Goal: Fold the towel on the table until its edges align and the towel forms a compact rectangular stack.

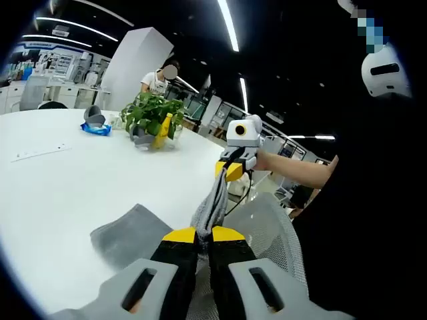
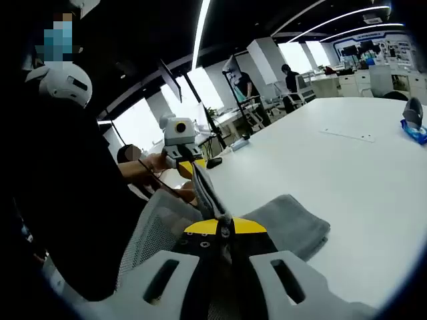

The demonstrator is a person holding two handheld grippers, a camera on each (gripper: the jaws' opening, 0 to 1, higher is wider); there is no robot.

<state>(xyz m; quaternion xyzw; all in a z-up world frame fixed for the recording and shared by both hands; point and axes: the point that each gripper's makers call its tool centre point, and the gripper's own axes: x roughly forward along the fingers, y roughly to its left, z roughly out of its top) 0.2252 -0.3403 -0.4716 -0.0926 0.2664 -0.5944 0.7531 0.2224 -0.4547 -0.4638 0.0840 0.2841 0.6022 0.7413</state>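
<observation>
A grey towel (image 1: 130, 233) lies partly on the white table (image 1: 60, 193), and one edge is lifted and stretched taut between both grippers. In the left gripper view my left gripper (image 1: 203, 235) is shut on the near end of that edge. My right gripper (image 1: 229, 170) is shut on the far end, just beyond the table's edge. In the right gripper view the right gripper (image 2: 225, 227) clamps the towel (image 2: 293, 223), and the left gripper (image 2: 189, 167) holds the other end. The towel's remaining part rests folded on the table (image 2: 360, 180).
A potted plant (image 1: 153, 117) and a blue item (image 1: 95, 128) stand far back on the table. A mesh chair back (image 1: 270, 230) sits below the grippers at the table's edge. A person in black (image 2: 73, 193) stands close by. Other people stand at desks behind.
</observation>
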